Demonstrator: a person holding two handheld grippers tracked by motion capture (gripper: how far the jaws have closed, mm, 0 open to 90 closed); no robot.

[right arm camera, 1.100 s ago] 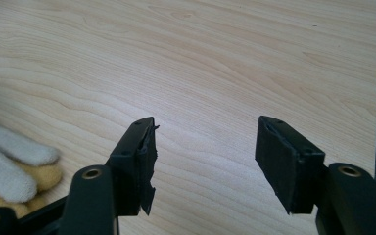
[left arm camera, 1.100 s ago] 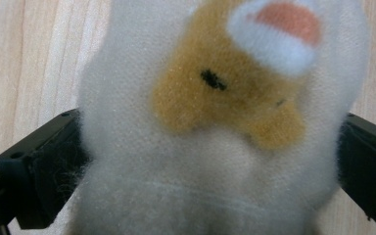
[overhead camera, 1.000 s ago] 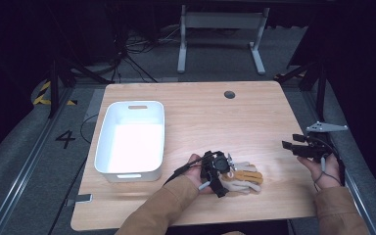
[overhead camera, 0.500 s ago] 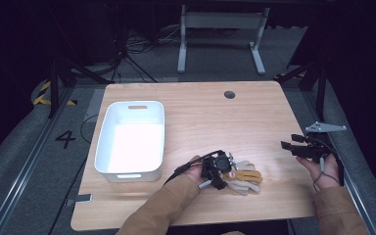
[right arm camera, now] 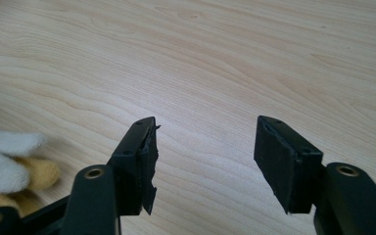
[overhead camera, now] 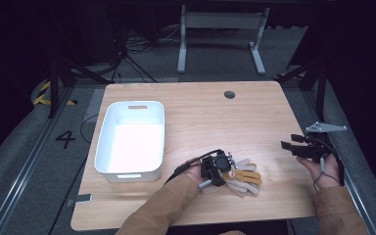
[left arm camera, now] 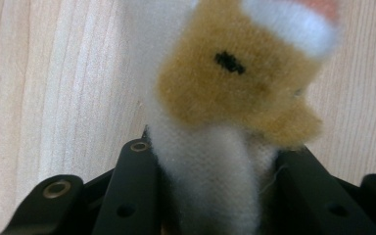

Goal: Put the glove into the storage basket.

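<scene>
The left gripper (overhead camera: 223, 167) pinches the white-and-tan plush toy (overhead camera: 242, 176), which lies on the wooden table (overhead camera: 200, 117) near its front edge, right of the white bin (overhead camera: 132, 139); the toy's white part (left arm camera: 210, 166) sits between its jaws. The right gripper (overhead camera: 290, 143) hovers at the table's right edge, jaws spread wide and empty.

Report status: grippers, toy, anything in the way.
Left gripper shut on plush toy, on table. Right gripper open, empty, off right. White bin left, path clear.
</scene>
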